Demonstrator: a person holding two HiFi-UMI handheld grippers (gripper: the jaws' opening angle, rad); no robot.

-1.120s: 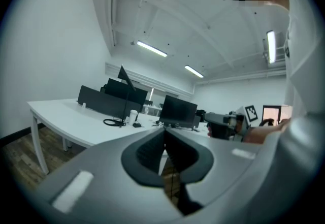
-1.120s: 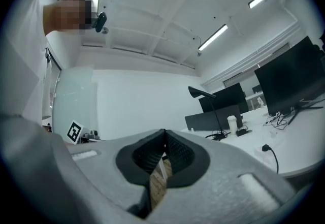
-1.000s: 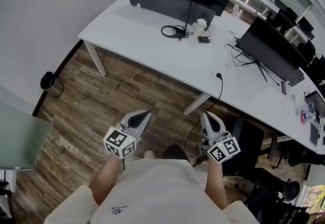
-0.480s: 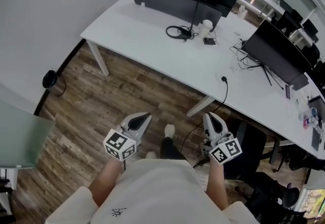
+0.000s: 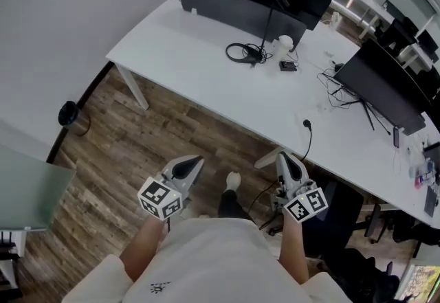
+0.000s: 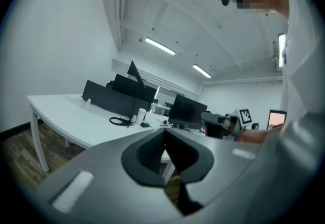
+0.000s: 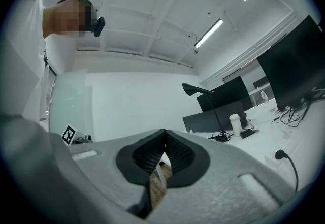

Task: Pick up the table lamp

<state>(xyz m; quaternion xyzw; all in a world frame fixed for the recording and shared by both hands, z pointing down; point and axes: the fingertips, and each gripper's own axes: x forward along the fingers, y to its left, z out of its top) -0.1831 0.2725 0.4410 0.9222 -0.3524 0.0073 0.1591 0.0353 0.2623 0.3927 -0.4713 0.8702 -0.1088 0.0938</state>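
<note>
We keep the left gripper (image 5: 198, 158) and right gripper (image 5: 281, 155) pressed shut and empty above the wood floor. The black table lamp (image 5: 266, 30) stands well ahead on the white desk (image 5: 199, 40), its thin stem upright and its head bar slanting at the top.

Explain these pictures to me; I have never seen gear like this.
No robot here: a person holds a two-jaw claw in each hand. The downward picture comes from a camera on the person's head; it shows the left claw and right claw over the wooden floor, both shut and empty. The other two come from cameras riding on each claw, looking along its jaws. Ahead stands a white desk with a black table lamp, a white cup, a coiled cable and a monitor.
</note>
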